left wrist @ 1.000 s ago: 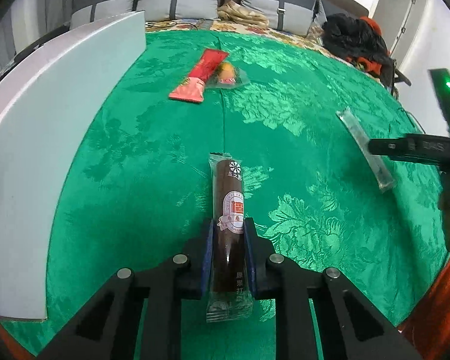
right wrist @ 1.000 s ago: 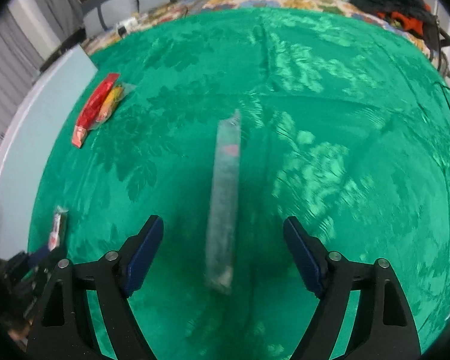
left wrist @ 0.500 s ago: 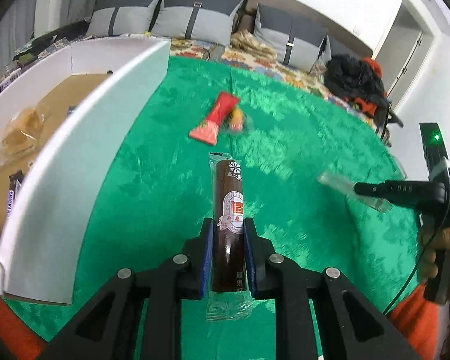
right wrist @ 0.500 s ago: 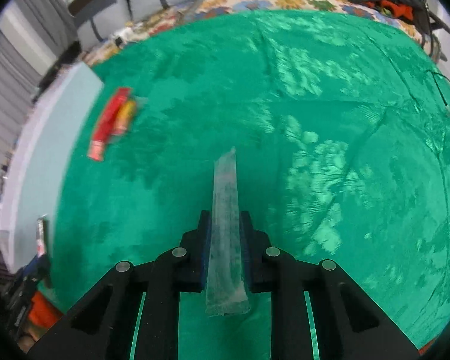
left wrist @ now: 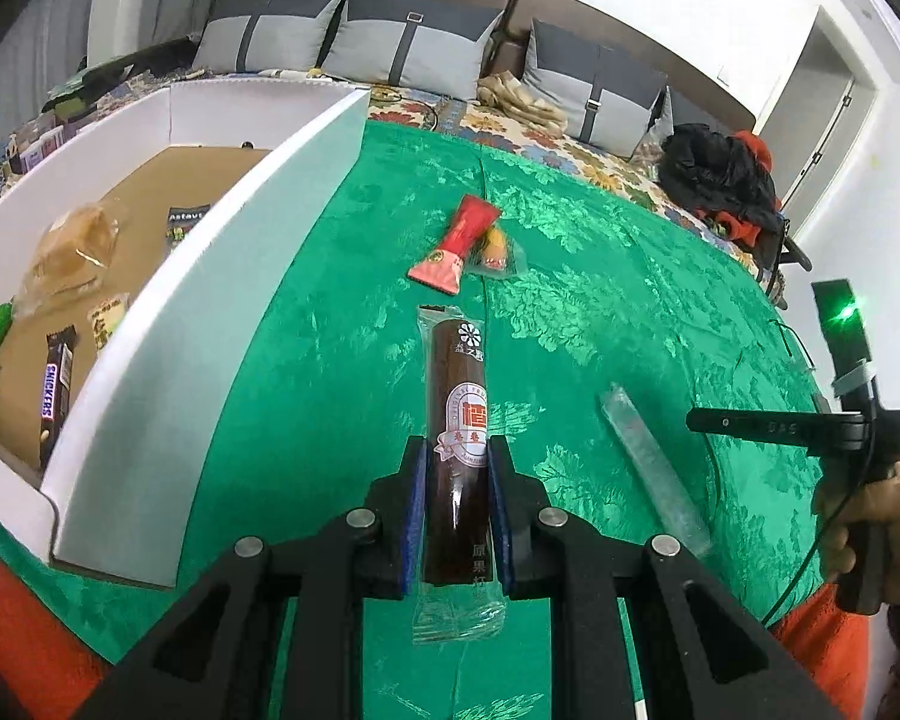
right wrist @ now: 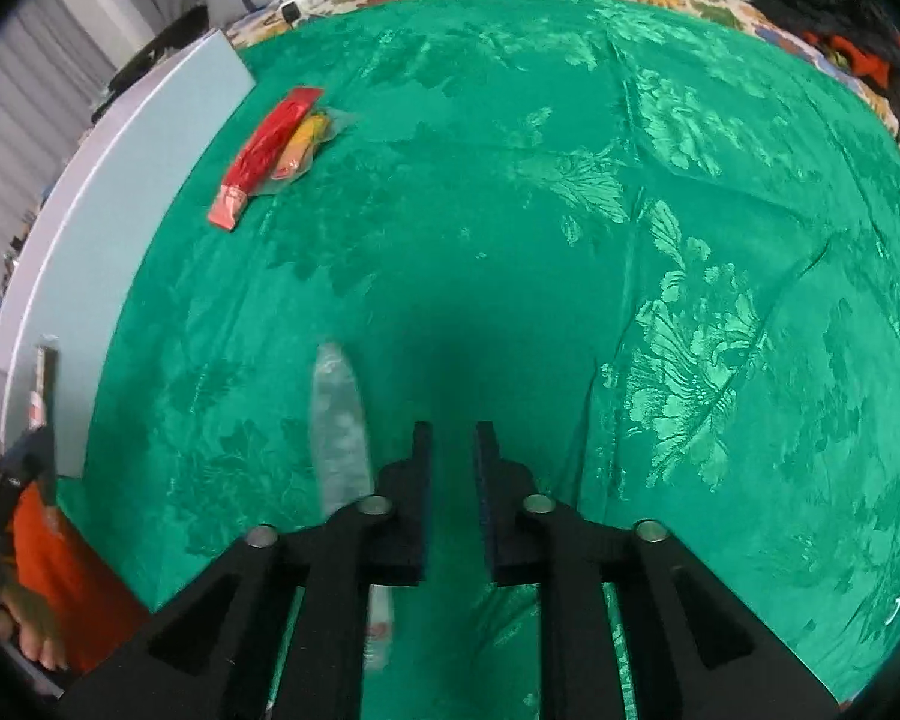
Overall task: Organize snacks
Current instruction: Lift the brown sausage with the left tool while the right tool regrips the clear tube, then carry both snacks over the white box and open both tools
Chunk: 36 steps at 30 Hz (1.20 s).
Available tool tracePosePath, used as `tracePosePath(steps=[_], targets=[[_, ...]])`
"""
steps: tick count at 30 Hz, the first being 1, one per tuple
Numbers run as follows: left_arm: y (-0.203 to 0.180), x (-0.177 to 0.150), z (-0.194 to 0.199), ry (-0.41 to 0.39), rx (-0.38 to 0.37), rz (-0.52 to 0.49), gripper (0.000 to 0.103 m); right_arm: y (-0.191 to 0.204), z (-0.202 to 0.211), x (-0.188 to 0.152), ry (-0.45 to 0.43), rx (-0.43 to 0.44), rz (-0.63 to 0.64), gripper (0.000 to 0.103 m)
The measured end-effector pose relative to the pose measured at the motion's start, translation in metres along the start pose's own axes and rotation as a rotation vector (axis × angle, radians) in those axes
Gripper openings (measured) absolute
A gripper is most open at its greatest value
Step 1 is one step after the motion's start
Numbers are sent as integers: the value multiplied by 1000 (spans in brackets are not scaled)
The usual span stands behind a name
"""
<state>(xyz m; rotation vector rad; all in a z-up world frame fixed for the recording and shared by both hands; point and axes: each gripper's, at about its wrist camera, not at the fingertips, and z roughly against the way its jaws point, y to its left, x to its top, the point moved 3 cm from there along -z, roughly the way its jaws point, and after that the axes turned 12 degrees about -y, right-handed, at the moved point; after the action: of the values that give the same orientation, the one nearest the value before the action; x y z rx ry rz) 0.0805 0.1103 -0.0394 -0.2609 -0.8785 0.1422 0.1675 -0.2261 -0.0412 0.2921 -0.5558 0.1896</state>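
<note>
Your left gripper [left wrist: 455,483] has its fingers clamped on the dark brown snack stick [left wrist: 457,420] in its clear wrapper, held above the green cloth [left wrist: 342,360] just right of the white box [left wrist: 222,312]. Your right gripper [right wrist: 453,480] has its fingers slightly apart and opening, with nothing between them; the clear snack strip [right wrist: 339,420] sits just to their left, blurred, so you cannot tell whether it lies on the cloth. Farther off, a red packet [left wrist: 455,243] and a yellow snack [left wrist: 497,247] lie touching each other.
</note>
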Motion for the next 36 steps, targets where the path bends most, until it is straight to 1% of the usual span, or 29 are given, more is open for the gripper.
tracePosePath(steps=[1, 2, 3, 5, 8, 10, 11, 14, 15, 16, 17, 19, 22, 24, 26, 27, 30, 33, 34, 36], targets=[[-1, -1, -1, 3, -1, 1, 18, 3, 0, 0, 5, 2, 10, 36], [-1, -2, -2, 6, -2, 1, 18, 8, -3, -1, 19, 3, 31, 37], [-2, -3, -3, 7, -5, -1, 18, 16, -9, -4, 45, 9, 61, 37], [-3, -5, 0, 5, -5, -8, 18, 26, -15, -11, 68, 21, 87, 37], [-1, -6, 3, 1, -1, -9, 18, 44, -15, -16, 65, 69, 78, 37], [1, -7, 1, 3, 3, -9, 18, 59, -11, -21, 73, 109, 97, 36], [1, -8, 0, 6, 4, -6, 18, 66, -12, -23, 80, 106, 120, 36], [-1, -9, -3, 17, 0, 1, 18, 77, -26, -31, 112, 10, 205, 37], [-2, -8, -3, 15, 0, -2, 18, 75, -34, -35, 138, -12, 201, 37], [-2, -8, -2, 12, 1, -5, 18, 75, -32, -33, 106, -15, 201, 24], [-2, -8, -1, 9, 0, -7, 18, 77, -34, -33, 118, -10, 211, 19], [-1, -7, 2, 6, -3, -3, 18, 76, -30, -30, 107, 2, 196, 18], [2, -5, 8, 2, -8, 13, 18, 65, -13, -22, 76, 68, 75, 18], [6, 1, 14, -4, -17, 37, 18, 65, 0, -14, 60, 112, 22, 18], [13, 13, 25, -24, -30, 67, 18, 74, 20, 1, 29, 174, -9, 18], [20, 23, 32, -44, -25, 80, 18, 79, 30, 9, 13, 198, -16, 18], [49, 57, 50, -104, 10, 108, 18, 122, 61, 45, -63, 296, -9, 18], [88, 94, 64, -162, 99, 110, 18, 184, 86, 87, -132, 414, 18, 19], [103, 107, 69, -176, 132, 107, 18, 201, 89, 90, -142, 437, 26, 19], [134, 131, 78, -202, 200, 105, 18, 250, 96, 111, -169, 491, 65, 19]])
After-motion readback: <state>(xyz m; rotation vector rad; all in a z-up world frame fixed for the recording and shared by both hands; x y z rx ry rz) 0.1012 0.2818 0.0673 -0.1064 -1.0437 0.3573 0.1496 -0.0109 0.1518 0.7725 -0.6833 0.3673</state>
